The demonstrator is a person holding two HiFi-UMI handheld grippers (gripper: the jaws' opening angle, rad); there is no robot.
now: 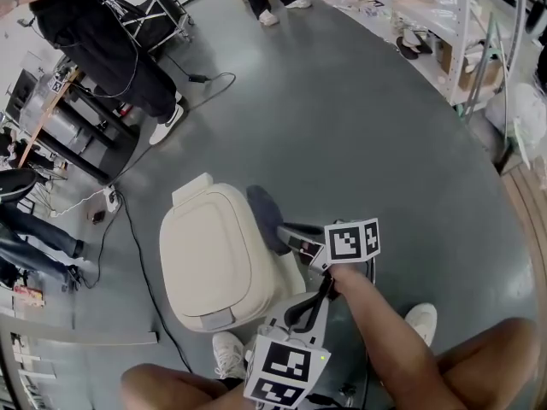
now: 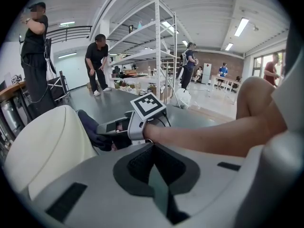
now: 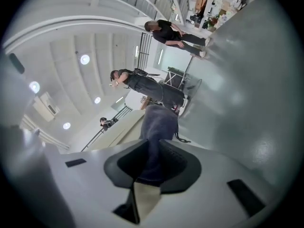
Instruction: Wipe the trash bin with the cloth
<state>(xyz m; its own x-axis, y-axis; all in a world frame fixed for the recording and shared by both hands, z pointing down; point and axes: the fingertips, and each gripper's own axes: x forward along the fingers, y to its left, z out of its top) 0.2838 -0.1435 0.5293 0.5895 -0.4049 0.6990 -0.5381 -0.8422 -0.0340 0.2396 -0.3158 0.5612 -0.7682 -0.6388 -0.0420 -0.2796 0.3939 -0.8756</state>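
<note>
The cream trash bin [image 1: 214, 259] stands on the grey floor with its lid down. A dark blue cloth [image 1: 265, 216] lies against the bin's right upper edge, and my right gripper [image 1: 288, 234] is shut on it. In the right gripper view the cloth [image 3: 159, 122] runs out from between the jaws beside the bin's lid [image 3: 116, 133]. My left gripper [image 1: 301, 313] hovers near the bin's front right corner, shut and holding nothing. The left gripper view has the bin [image 2: 47, 148] at its left, with the cloth [image 2: 90, 127] and the right gripper [image 2: 111, 126] behind it.
A black cable [image 1: 141, 263] trails along the floor left of the bin from a power strip [image 1: 109, 196]. People stand at the back left [image 1: 102, 41]. Shelving [image 1: 444, 24] lines the back right. My white shoes [image 1: 229, 353] rest close to the bin's front.
</note>
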